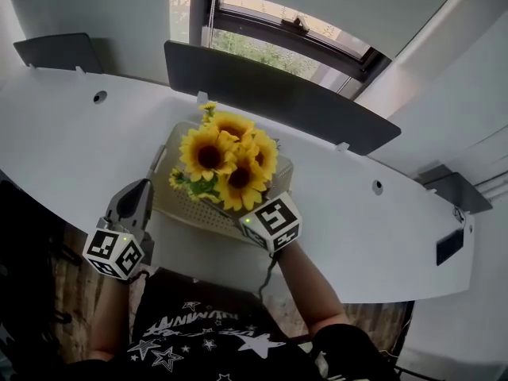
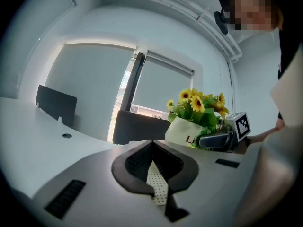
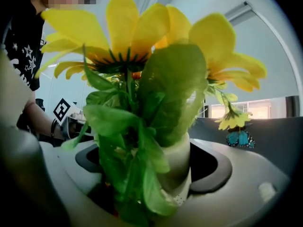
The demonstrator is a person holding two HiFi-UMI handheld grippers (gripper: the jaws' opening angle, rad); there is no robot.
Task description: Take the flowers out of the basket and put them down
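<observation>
My right tongs (image 3: 176, 168) are closed on the small white rounded pot (image 2: 182, 131) that carries the bunch of yellow sunflowers with broad green leaves (image 1: 226, 163). The black pads press its smooth wall from both sides, low down under the foliage. The bunch sits over the cream perforated plastic basket (image 1: 179, 203), which stands on the white curved bench (image 1: 71, 133). From the head view I cannot tell whether the pot's base rests in the basket or hangs just clear of it. My left tongs (image 2: 151, 145) hover just beside the basket's left end, pads together at the tips and holding nothing I can make out. A sliver of pale dotted surface shows in the slit, and I cannot say what it belongs to.

I judge the load light but top-heavy: the heads spread wider than the pot, and the leaves look soft and floppy, likely fabric, so they would bend rather than bear weight. The pot looks stiff and a little slick, with red lettering on its side. It is the right place to hold — not the stems or petals — and it wants keeping upright so it doesn't twist between the pads on the way to bare bench beside the basket.
</observation>
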